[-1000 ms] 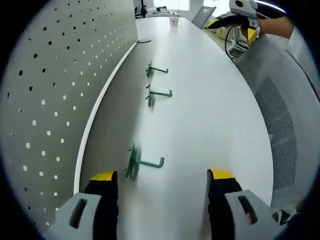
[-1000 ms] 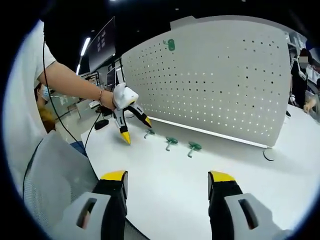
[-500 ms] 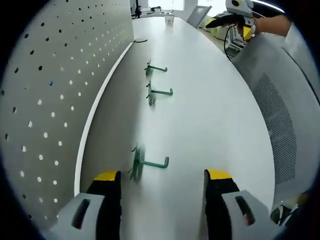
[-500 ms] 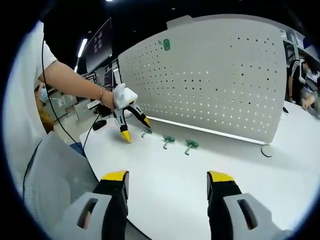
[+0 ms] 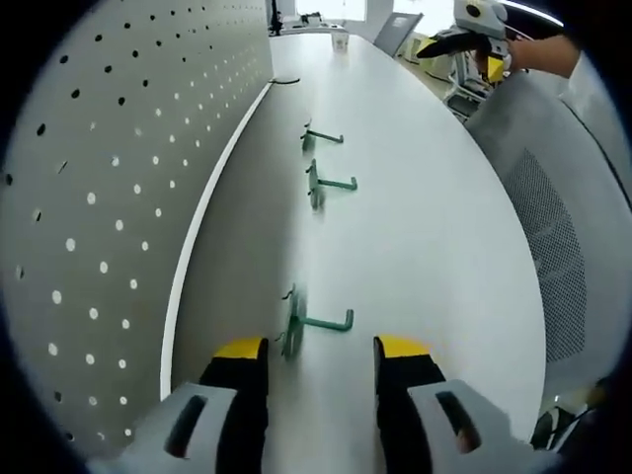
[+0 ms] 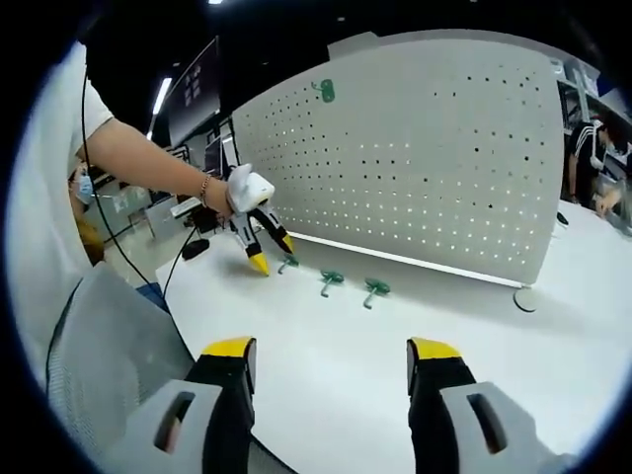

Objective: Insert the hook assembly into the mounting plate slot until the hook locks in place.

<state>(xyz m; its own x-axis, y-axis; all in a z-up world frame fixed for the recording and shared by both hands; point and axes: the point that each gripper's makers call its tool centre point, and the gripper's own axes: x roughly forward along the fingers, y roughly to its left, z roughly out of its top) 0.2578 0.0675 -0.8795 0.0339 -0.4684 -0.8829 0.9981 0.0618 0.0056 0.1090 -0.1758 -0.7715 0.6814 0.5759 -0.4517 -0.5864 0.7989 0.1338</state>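
The left gripper view sits low, just above the desk (image 5: 434,227), and looks along its length with the pegboard (image 5: 109,178) running close down its left side. The nearest green hook (image 5: 314,324) lies just ahead of the left claw (image 5: 318,348), two more hooks lie farther down, and the right claw (image 5: 464,39) shows far off at the top right.

The right gripper view looks from the desk's open edge, higher and well back, straight across at the pegboard (image 6: 425,168). Its own right claw (image 6: 331,348) rises at the bottom. Both views share the desk (image 6: 395,355), the pegboard and the row of hooks (image 6: 330,279); the left claw (image 6: 265,252) shows beside that row.
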